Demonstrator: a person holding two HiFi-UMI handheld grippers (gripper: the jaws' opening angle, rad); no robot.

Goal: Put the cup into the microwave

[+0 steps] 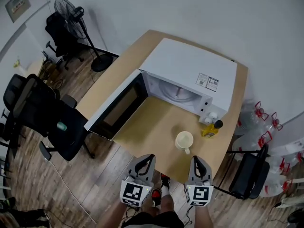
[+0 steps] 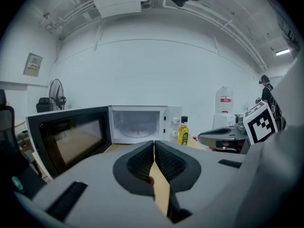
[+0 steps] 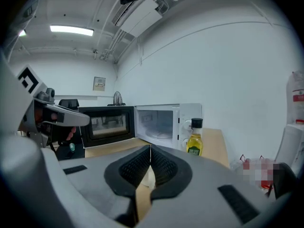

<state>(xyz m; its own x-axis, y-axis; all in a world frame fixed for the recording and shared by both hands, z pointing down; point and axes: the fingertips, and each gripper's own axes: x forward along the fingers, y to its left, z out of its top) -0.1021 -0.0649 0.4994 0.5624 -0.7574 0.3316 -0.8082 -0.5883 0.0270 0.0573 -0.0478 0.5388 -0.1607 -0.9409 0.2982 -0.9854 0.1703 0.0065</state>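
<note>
A cream cup (image 1: 184,140) with a handle stands on the wooden table (image 1: 152,122) in front of the white microwave (image 1: 190,75). The microwave's door (image 1: 116,106) hangs open to the left, showing the glass turntable (image 1: 178,93). My left gripper (image 1: 147,158) and right gripper (image 1: 196,160) hover side by side at the table's near edge, just short of the cup, both shut and empty. In the left gripper view the shut jaws (image 2: 154,150) point at the open microwave (image 2: 138,124). In the right gripper view the shut jaws (image 3: 150,156) hide most of the cup.
A yellow oil bottle (image 1: 212,128) stands by the microwave's knobs, right of the cup. Black office chairs (image 1: 52,122) and a floor fan (image 1: 71,18) are at the left. A dark chair (image 1: 249,172) and water jugs (image 1: 266,122) sit at the right.
</note>
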